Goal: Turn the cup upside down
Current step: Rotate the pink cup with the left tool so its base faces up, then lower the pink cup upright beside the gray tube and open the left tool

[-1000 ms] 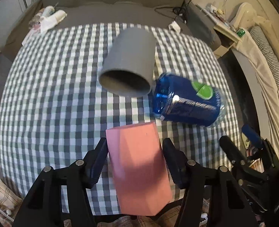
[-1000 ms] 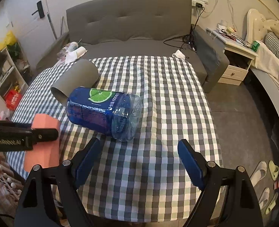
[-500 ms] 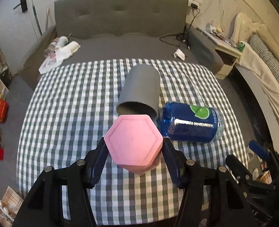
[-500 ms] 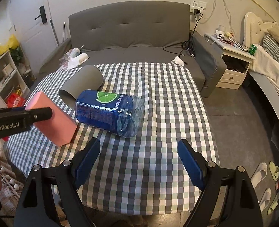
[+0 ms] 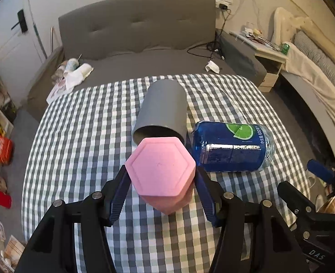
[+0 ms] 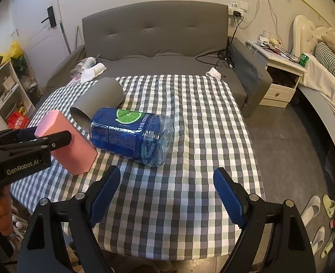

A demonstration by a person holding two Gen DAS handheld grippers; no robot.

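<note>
Your left claw (image 5: 162,187) is clenched on the pink cup (image 5: 161,170) low on its flat sides, base up, mouth tipped toward the checked cloth (image 5: 81,136). It looks light, stiff and smooth, so grip two opposite flats. Your right claw (image 6: 167,195) is spread, holding nothing. A grey tube (image 5: 164,111) and blue bottle (image 5: 233,147) lie just beyond.

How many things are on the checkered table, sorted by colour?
Pink: 1, the pink cup held bottom-up in the left gripper
Grey: 1, the grey cup on its side
Blue: 1, the blue bottle on its side
Total: 3
</note>
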